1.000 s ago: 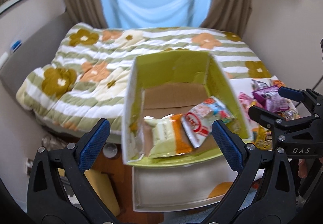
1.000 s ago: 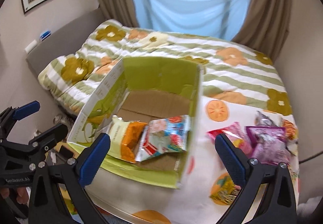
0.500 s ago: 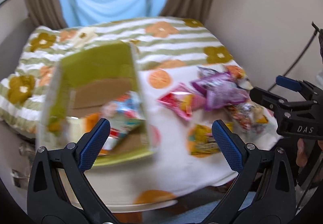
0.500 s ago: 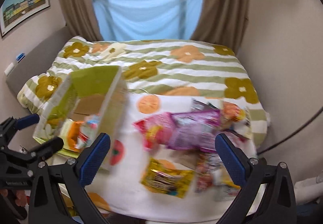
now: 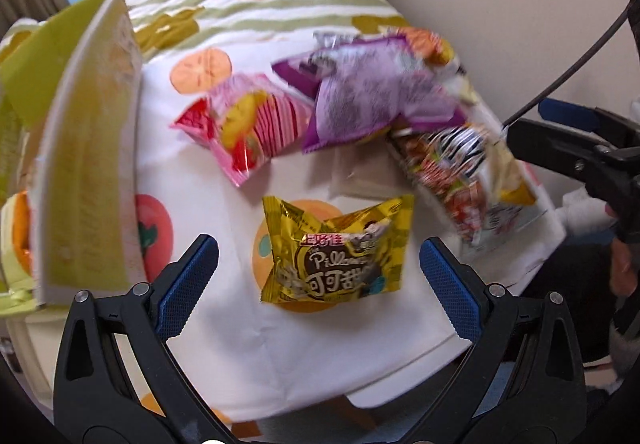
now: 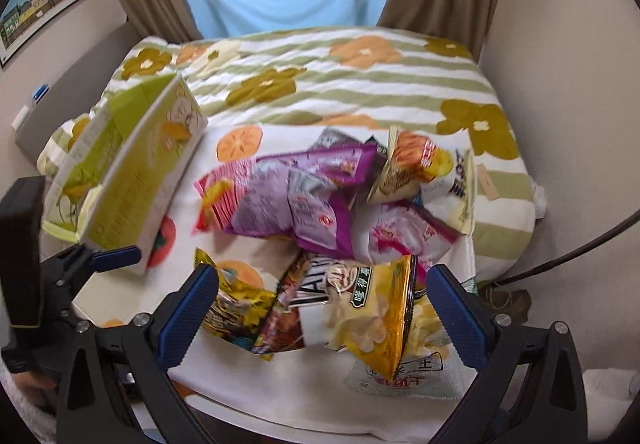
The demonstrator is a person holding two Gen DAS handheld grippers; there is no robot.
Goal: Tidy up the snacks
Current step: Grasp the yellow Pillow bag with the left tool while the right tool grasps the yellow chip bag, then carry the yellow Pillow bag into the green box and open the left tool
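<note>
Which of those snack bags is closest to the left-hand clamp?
The gold bag, lying alone between the open left gripper's fingers; the pink and purple bags lie farther back.

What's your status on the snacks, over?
Left gripper open, empty, lined up on gold snack packet. Right gripper open, empty, over the snack pile. Green box sits left. Nothing blocking.

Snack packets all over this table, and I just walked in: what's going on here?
A person holds a two-finger gripper in each hand, sorting snacks into a green cardboard box on the table's left side. Both the left gripper and the right gripper are open and empty. The left one hovers over a gold snack packet; the right is aimed at a yellow chip bag. Pink and purple packets lie loose on the fruit-print tablecloth.
</note>
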